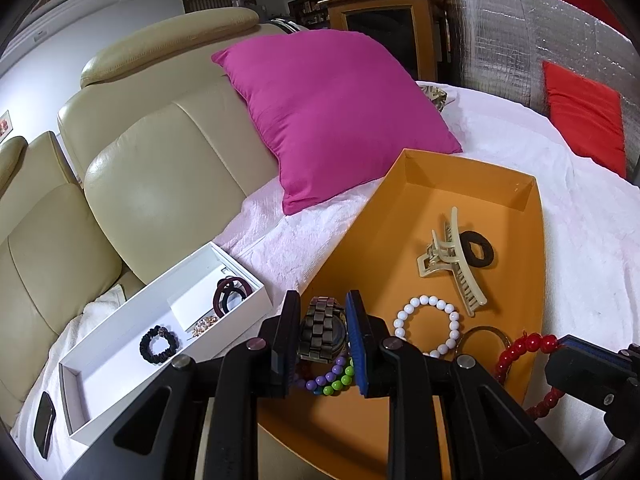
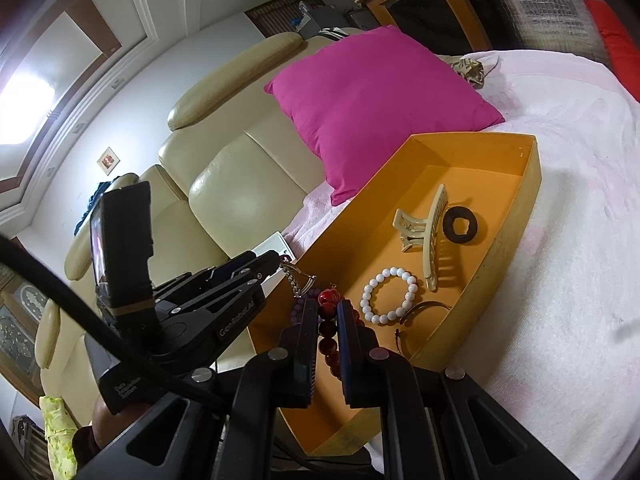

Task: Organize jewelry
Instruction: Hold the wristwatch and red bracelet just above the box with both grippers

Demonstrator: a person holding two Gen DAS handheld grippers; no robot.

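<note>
My left gripper (image 1: 323, 334) is clamped on a dark metal watch (image 1: 321, 334), its pads pressing the link band from both sides, and it holds the watch just above the near end of the orange tray (image 1: 472, 184). Under the watch lies a purple and green bead bracelet (image 1: 332, 376) on the tray floor. My right gripper (image 2: 327, 320) has its jaws pinched nearly together on a strand of red beads (image 2: 329, 322), which runs up between the pads and ends in a larger red bead at the fingertips (from the left wrist view the same strand loops out over the tray's right edge). Further into the tray I see a white pearl bracelet (image 2: 388, 295), a thin metal bangle (image 2: 425, 306) just beside it, a cream claw clip (image 2: 424, 236) lying on its side, and a black hair tie (image 2: 461, 225) touching the clip's far side. The tray sits on a pale pink blanket (image 2: 568, 200) with a magenta cushion (image 1: 332, 120) behind it. To the left of the tray stands a white divided box (image 1: 120, 332): one compartment holds a black scrunchie (image 1: 159, 344), another holds dark hair ties (image 1: 232, 294) and some small gold pieces (image 1: 205, 325) I cannot make out. A phone (image 1: 43, 424) lies beside the box's near end, against the cream sofa (image 1: 160, 168).
</note>
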